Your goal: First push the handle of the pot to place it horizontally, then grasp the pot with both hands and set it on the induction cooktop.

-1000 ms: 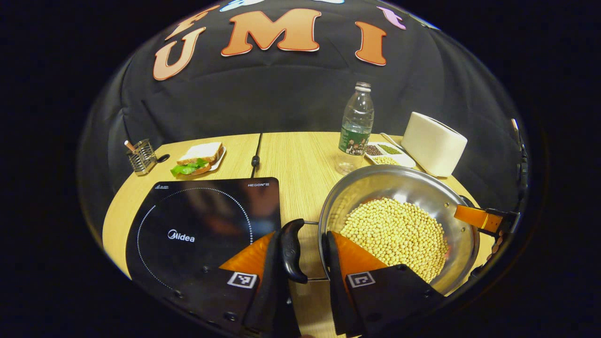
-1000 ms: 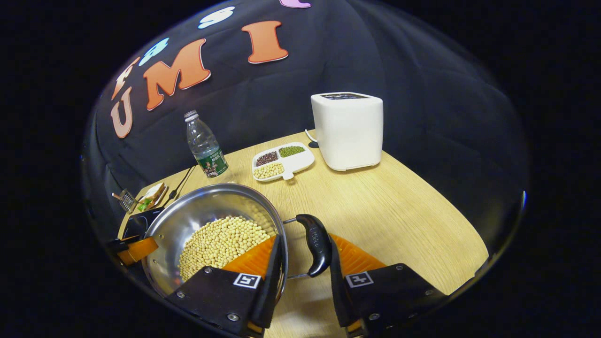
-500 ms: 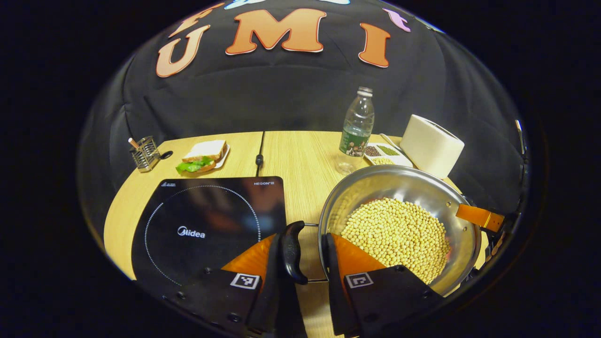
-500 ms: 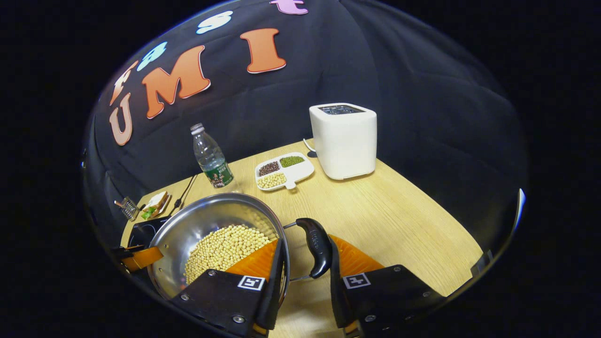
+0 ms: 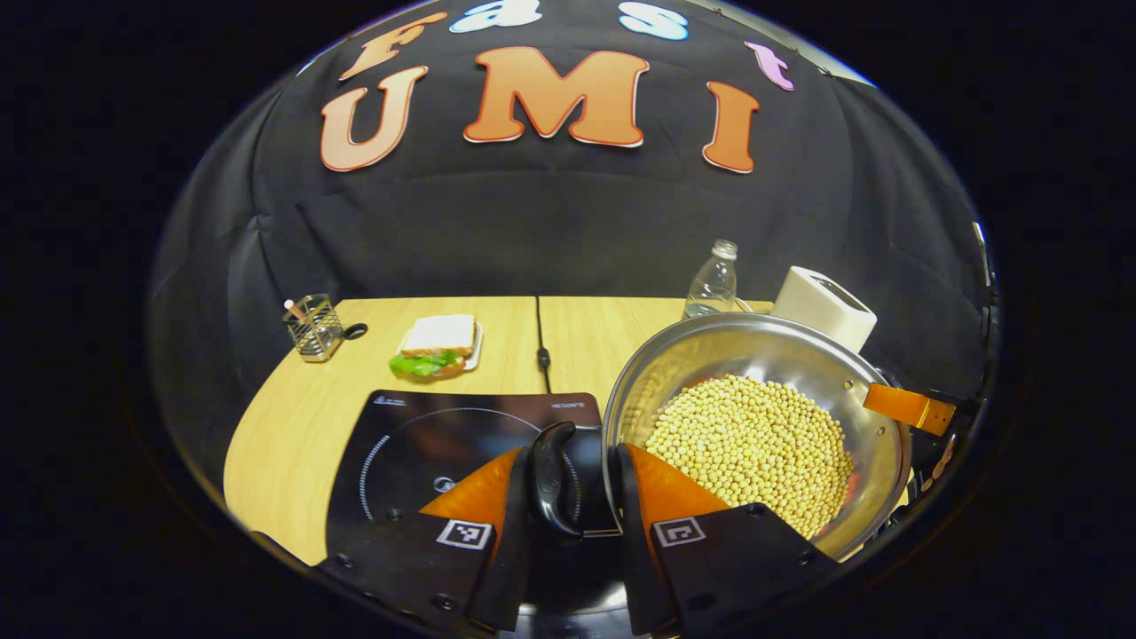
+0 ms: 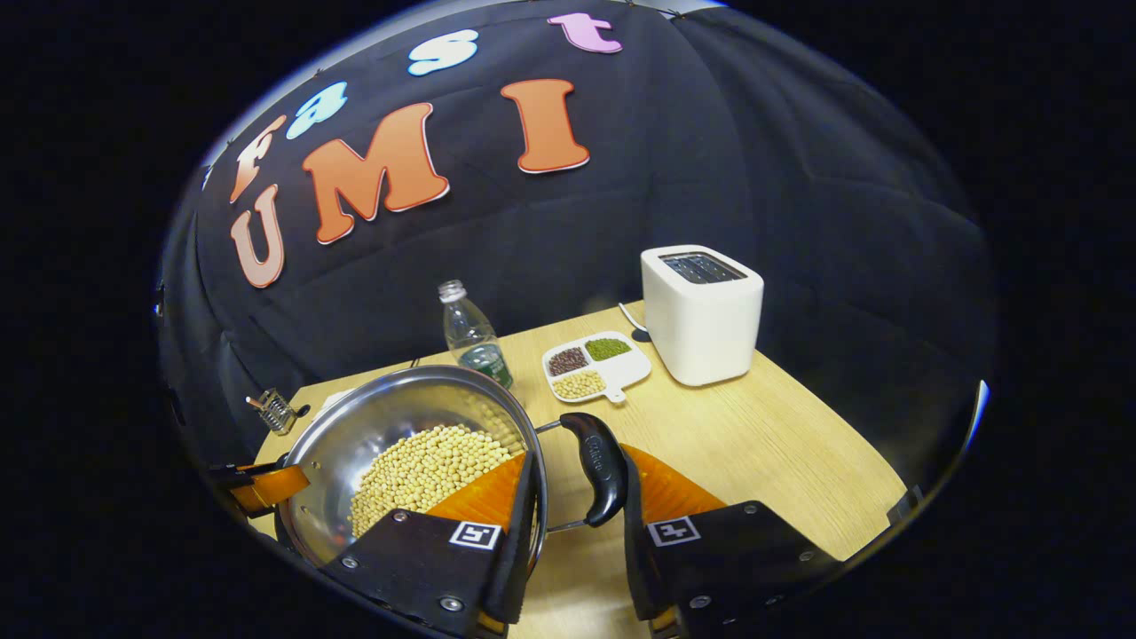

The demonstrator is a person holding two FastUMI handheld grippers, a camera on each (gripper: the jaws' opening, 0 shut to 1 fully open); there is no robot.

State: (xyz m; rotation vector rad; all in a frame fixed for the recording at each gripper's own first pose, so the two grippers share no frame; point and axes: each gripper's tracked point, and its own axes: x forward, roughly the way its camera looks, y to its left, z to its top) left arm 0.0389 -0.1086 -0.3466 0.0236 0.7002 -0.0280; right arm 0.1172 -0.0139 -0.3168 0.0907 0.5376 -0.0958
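A steel pot [image 5: 754,342] holding yellow beans [image 5: 745,444] hangs above the table, its left side over the right part of the black induction cooktop [image 5: 417,435]. My left gripper [image 5: 573,461] is shut on the pot: one finger lies outside the black left handle [image 5: 552,479], the other inside the wall. In the right gripper view, my right gripper [image 6: 577,466] is shut the same way around the black right handle [image 6: 599,461] and the rim of the pot [image 6: 399,390]. Each view shows the other gripper at the far rim, right gripper [image 5: 907,408] and left gripper [image 6: 264,485].
At the back of the wooden table [image 6: 763,444] stand a white toaster [image 6: 701,315], a divided dish of beans [image 6: 596,368] and a water bottle [image 6: 470,337]. A sandwich on a plate [image 5: 435,346], a wire holder [image 5: 312,328] and a cable [image 5: 541,342] lie behind the cooktop.
Both grippers have risen with the pot and carried it left; its left side now overlaps the cooktop. The table sits lower in both views.
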